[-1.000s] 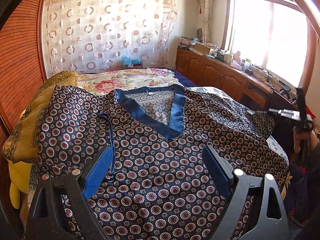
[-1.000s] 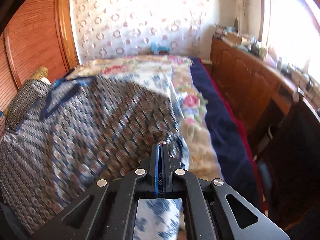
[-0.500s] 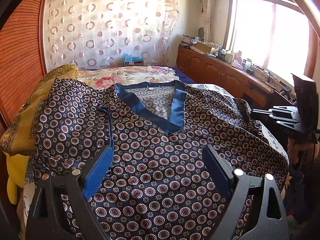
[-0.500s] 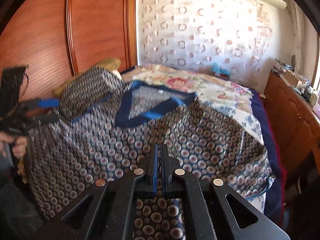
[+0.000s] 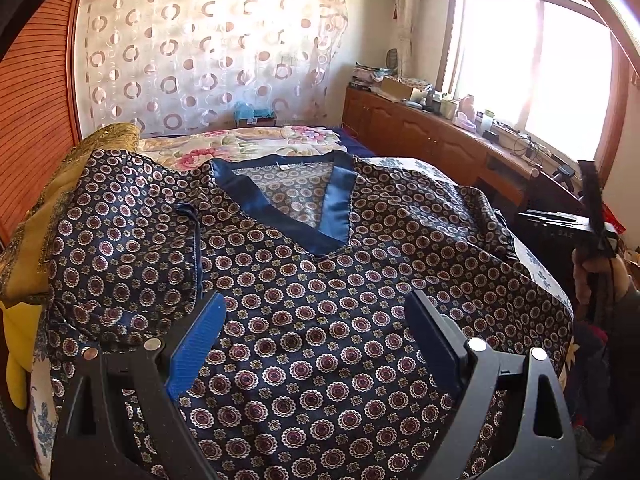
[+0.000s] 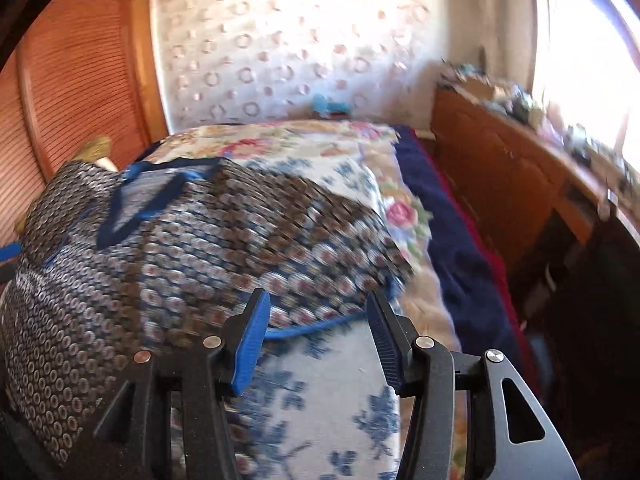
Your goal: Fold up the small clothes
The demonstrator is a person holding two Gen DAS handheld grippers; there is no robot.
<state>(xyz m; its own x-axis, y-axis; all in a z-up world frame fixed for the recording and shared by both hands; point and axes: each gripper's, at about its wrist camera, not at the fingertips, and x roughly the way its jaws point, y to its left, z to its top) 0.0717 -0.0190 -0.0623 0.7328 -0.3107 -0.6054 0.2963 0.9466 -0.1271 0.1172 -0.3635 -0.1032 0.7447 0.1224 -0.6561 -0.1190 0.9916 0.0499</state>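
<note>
Patterned top [image 5: 320, 320], dark blue with small round medallions and a plain blue V-neck band [image 5: 340, 208], lies spread front-up across the bed [image 6: 340, 380], collar toward the far curtain [image 5: 208, 48]. Left gripper [image 5: 316, 340] hovers over the lower front, jaws wide apart, nothing between the pads. Right gripper [image 6: 316, 332] sits at the garment's right hem edge; its jaws have just been opening and now stand parted, cloth and blue piping lying beneath but not pinched. Right view blurred.
</note>
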